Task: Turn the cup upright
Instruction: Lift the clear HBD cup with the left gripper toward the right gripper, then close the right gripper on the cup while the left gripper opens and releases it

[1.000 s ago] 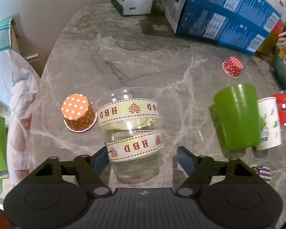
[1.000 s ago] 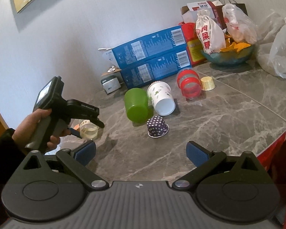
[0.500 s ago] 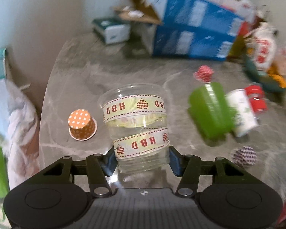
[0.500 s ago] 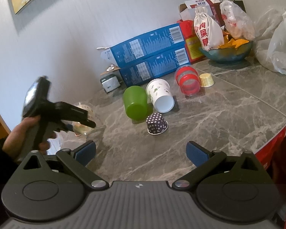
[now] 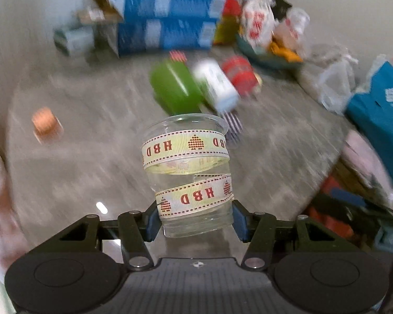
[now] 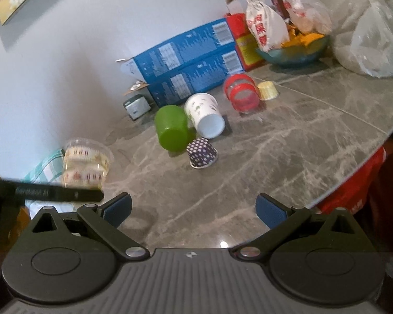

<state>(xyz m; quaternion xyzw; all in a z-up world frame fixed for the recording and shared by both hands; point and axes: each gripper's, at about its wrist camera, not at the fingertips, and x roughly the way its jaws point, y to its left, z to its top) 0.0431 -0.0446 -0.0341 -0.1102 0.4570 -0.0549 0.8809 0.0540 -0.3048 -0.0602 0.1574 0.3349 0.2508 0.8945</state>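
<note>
Left wrist view, grip: the left gripper (image 5: 196, 219) clamps the base of the clear plastic cup (image 5: 188, 172) between its blue pads, rim pointing away from the camera; two ribbon bands reading "HBD" wrap the cup.
Left wrist view, hard to make out: everything behind the cup is motion-blurred; the green cup (image 5: 174, 87), white paper cup (image 5: 217, 86) and red cup (image 5: 239, 74) read only as smeared shapes on the grey table (image 5: 73, 172), and the orange cup (image 5: 45, 125) is a blur at left.
Left wrist view, change: half a second ago the background was sharper and the orange cup sat closer to the clear cup; the camera now faces further along the table.
Right wrist view, grip: the right gripper (image 6: 194, 209) hangs over the table with fingers spread wide and nothing between them.
Right wrist view, cut off: the left gripper enters from the left edge as a dark bar, hiding the base of the clear cup.
Right wrist view, change: the clear cup has risen off the table.
</note>
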